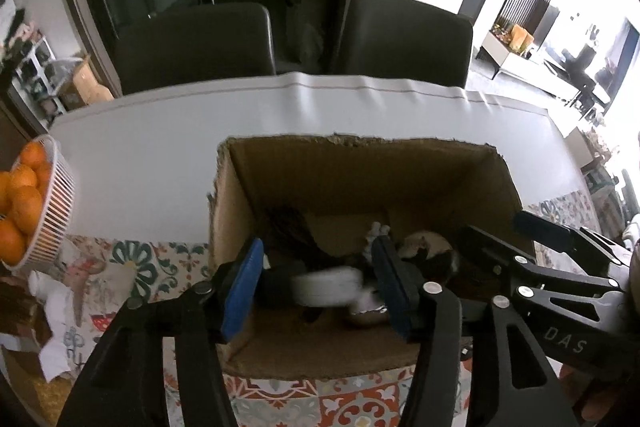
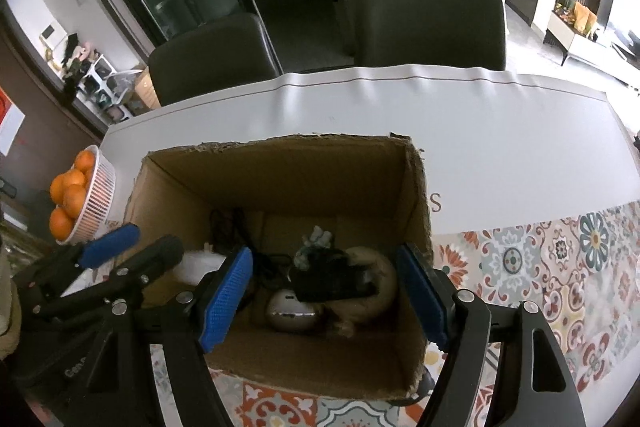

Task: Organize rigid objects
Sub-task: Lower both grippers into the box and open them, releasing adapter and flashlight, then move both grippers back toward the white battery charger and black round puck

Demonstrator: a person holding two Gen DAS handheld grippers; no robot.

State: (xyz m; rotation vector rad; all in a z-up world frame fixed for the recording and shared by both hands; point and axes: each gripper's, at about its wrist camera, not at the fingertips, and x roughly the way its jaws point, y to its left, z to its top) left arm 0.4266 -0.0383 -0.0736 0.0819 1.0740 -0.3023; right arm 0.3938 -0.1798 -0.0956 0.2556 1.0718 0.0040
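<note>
An open cardboard box (image 1: 280, 183) (image 2: 416, 211) stands on the table under both grippers. My left gripper (image 1: 320, 291) hangs over its near-left part, its jaws apart. A blurred white-and-black object (image 1: 326, 285) sits between the blue pads (image 1: 244, 291) without being pressed. My right gripper (image 2: 324, 297) is open over the box, nothing between its pads (image 2: 226, 297). Below it in the box lie a black object (image 2: 334, 277), a silver rounded thing (image 2: 290, 315), a tan ring-shaped item (image 2: 380, 291), a small grey-green figure (image 2: 316, 239) and black cables (image 2: 236, 227).
A white basket of oranges (image 1: 56, 203) (image 2: 100, 187) stands at the table's left edge. White crumpled cloth (image 1: 56, 307) lies near it. A patterned tile cloth (image 2: 540, 267) covers the near side, a white sheet (image 1: 160, 155) the far side. Two dark chairs (image 1: 192, 43) stand behind.
</note>
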